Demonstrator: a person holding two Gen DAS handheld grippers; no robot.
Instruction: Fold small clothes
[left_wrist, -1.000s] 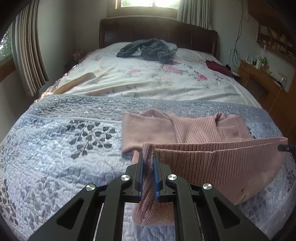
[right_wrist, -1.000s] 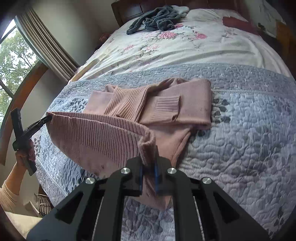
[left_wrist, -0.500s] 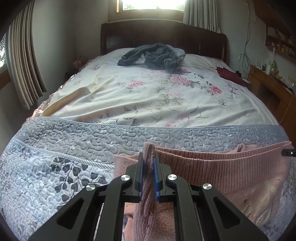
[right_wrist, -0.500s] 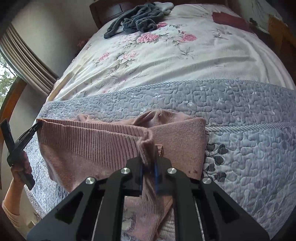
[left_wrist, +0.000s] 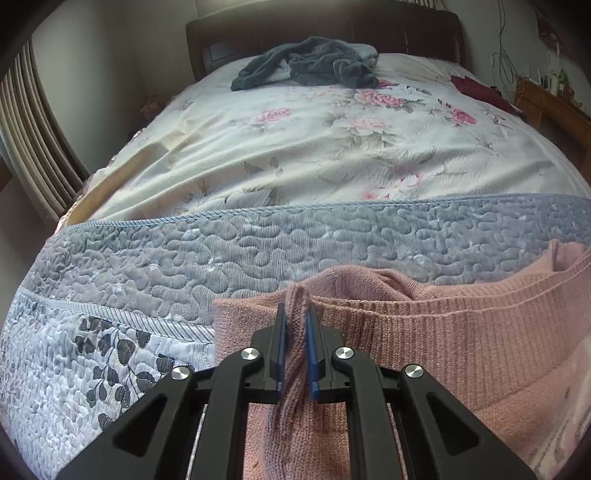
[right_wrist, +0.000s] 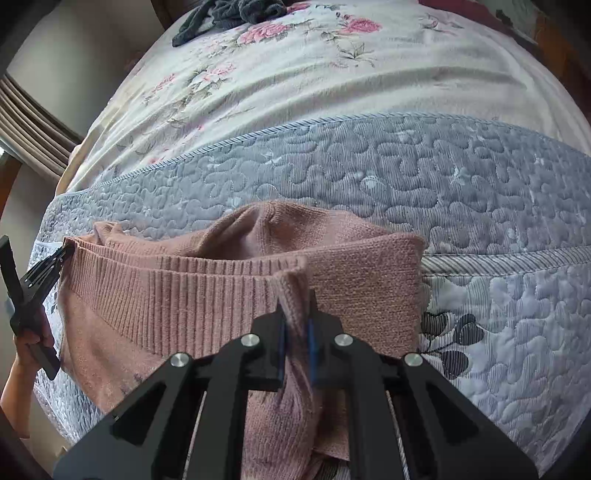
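Left gripper (left_wrist: 295, 325) was clamped on one corner of the pink knit sweater (left_wrist: 443, 343), the pinched ribbed hem bunched between its blue-lined fingers (left_wrist: 281, 332) and hanging down past them. From there the hem ran rightward as a raised band to the right gripper (right_wrist: 295, 317), likewise pinching the opposite corner, with the left gripper visible at that view's far left in a hand (right_wrist: 33, 347). The sweater lay on the blue-grey quilted cover (right_wrist: 461, 184), floral sheet (left_wrist: 332, 147) beyond.
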